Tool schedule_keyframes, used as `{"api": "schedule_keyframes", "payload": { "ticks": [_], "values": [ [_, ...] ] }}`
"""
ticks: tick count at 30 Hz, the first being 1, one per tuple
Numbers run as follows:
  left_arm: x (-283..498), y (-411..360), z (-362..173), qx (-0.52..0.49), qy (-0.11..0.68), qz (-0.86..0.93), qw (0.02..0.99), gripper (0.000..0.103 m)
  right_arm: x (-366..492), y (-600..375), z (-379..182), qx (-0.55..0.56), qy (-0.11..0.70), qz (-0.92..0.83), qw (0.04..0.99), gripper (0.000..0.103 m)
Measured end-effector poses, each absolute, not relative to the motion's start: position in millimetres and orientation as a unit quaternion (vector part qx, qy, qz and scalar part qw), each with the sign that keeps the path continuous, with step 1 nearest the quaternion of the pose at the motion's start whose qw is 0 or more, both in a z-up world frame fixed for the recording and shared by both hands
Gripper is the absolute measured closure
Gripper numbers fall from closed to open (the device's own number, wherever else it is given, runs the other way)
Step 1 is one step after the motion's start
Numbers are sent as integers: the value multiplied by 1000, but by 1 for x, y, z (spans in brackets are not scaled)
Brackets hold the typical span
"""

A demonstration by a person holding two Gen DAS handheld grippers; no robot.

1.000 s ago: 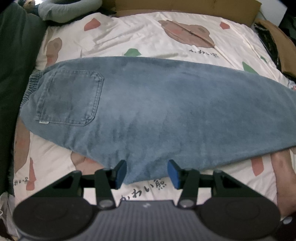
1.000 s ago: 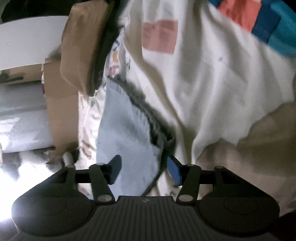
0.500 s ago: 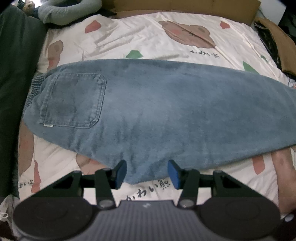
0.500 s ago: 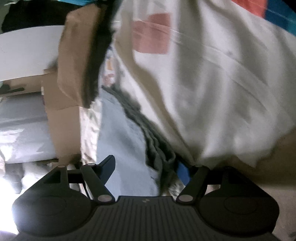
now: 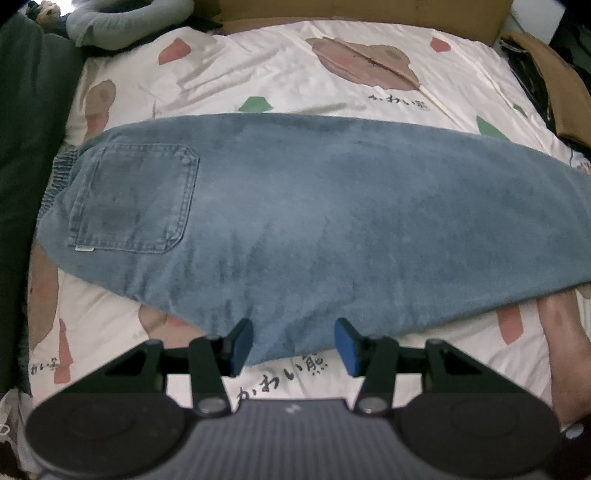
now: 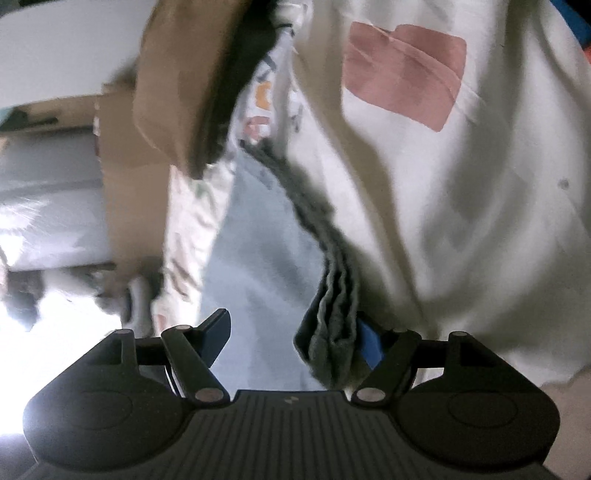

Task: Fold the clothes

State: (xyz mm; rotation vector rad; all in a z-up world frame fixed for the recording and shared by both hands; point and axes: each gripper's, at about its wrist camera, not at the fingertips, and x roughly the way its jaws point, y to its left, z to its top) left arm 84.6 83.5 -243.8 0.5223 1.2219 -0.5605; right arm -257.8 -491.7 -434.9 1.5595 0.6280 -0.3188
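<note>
Change: in the left wrist view the jeans sit slightly lower and nearer than half a second ago; in the right wrist view the hem has slid in between the fingers, and the jaws, already spread half a second ago, stand wider than a second ago.

Left wrist view
Jeans (image 5: 314,221): folded lengthwise, lying flat across the sheet (image 5: 258,74), waist to the left, legs running off to the right.
Pocket (image 5: 133,199): faces up near the waist end.
Left gripper (image 5: 293,345): jaws wide apart, holding nothing; the near edge of the jeans lies between and just ahead of the blue pads (image 5: 240,345).
Foot (image 5: 565,339): bare, at the right edge, just beside the jeans' lower edge.
Surroundings: cardboard (image 5: 369,11) along the far side, a brown garment (image 5: 561,85) at the far right.

Right wrist view (blurred)
Right gripper (image 6: 291,341): jaws wide apart, not clamped; the denim hem (image 6: 332,332) hangs bunched between them, against the right pad, which it partly hides.
Jeans (image 6: 258,258): pale inner side running away from the gripper.
Sheet (image 6: 461,203): fills the right of the frame.
Box (image 6: 125,177): cardboard, at the left.
</note>
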Motion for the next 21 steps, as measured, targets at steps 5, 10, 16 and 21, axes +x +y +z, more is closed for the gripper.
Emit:
{"api": "schedule_keyframes", "payload": {
  "ticks": [5,10,16,21],
  "values": [
    [86,87,-245,239,562,-250,751,51,-249,-499,-437,678,294,-120,664,30],
    [85,91,-245,237,564,-245,752,51,-239,-506,-434,669,311,-88,670,52],
    [85,93,-250,233,570,-241,751,51,-227,-514,-432,653,339,-78,673,50],
    [83,92,-256,232,573,-245,747,51,-216,-519,-440,638,363,-96,672,50]
  ]
}}
